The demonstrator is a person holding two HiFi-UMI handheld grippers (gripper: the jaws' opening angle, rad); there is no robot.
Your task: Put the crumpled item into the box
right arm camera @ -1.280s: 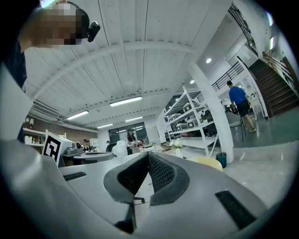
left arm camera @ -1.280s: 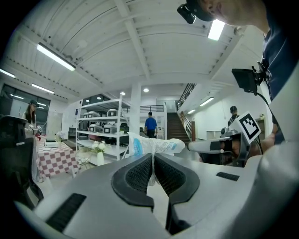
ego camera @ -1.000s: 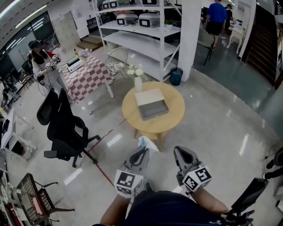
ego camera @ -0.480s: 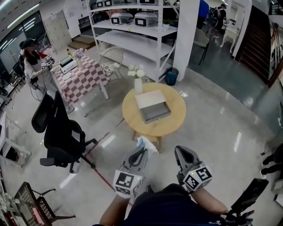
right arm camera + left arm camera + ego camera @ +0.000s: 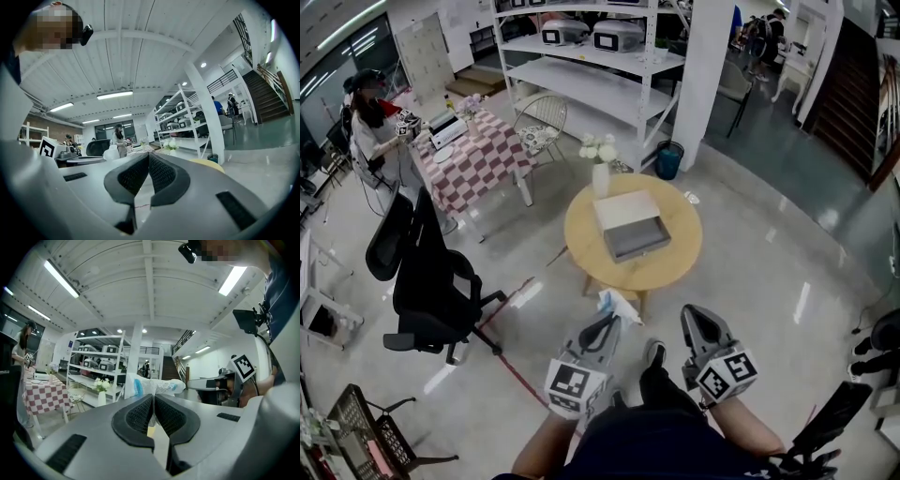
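The crumpled item [image 5: 615,304], a white wrapper with blue print, sticks out past the tips of my left gripper [image 5: 607,325], which is shut on it. In the left gripper view the crumpled item [image 5: 157,386] rises just above the closed pads. My right gripper [image 5: 695,320] is beside it, shut with nothing between its pads [image 5: 159,174]. Both hang over the floor, a short way in front of the round wooden table [image 5: 680,265]. The box [image 5: 630,225], grey and open-topped with a pale lid part behind it, lies in the middle of that table.
A vase of white flowers [image 5: 600,171] stands on the table's far edge. A black office chair [image 5: 431,281] is on the left, with a checked-cloth table [image 5: 478,164] and a person [image 5: 370,117] beyond it. White shelving [image 5: 600,66], a pillar [image 5: 708,75] and a bin [image 5: 670,159] stand behind.
The view has shifted a little toward the table, and a shoe now shows between the grippers. Both grippers keep their pose, the left still holding the wrapper.
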